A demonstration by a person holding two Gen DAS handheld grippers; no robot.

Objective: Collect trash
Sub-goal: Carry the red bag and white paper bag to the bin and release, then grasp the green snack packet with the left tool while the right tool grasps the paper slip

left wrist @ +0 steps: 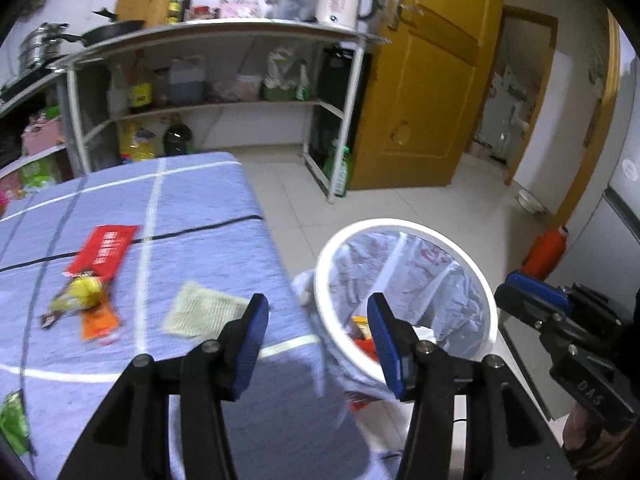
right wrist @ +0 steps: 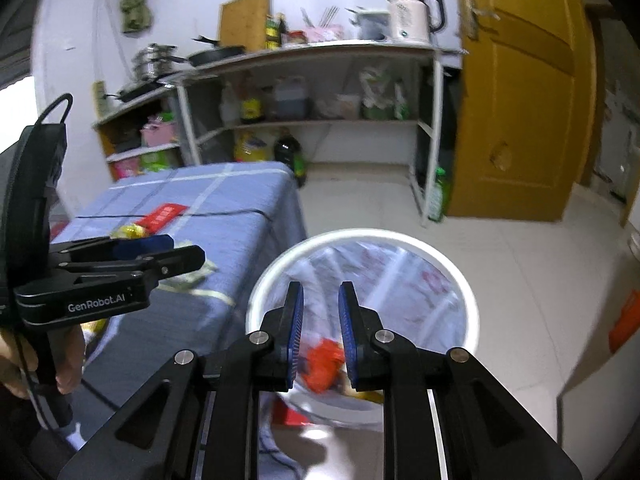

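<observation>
A white round bin (left wrist: 404, 226) with a clear liner stands on the floor beside the blue checked table (left wrist: 192, 220); it also shows in the right wrist view (right wrist: 360, 236). Orange and red wrappers (right wrist: 324, 364) lie in its bottom. On the table lie a red packet (left wrist: 106, 250), a yellow wrapper (left wrist: 80, 294), an orange wrapper (left wrist: 98, 322) and a pale mesh sachet (left wrist: 202, 314). My left gripper (left wrist: 318, 306) is open and empty over the table's right edge. My right gripper (right wrist: 320, 294) is open and empty above the bin.
A white shelf unit (left wrist: 224, 68) with bottles, pans and a kettle (left wrist: 344, 0) stands behind the table. A yellow wooden door (left wrist: 432, 80) is to the right. A green wrapper (left wrist: 14, 420) lies at the table's near left. An orange object (left wrist: 548, 252) sits on the floor.
</observation>
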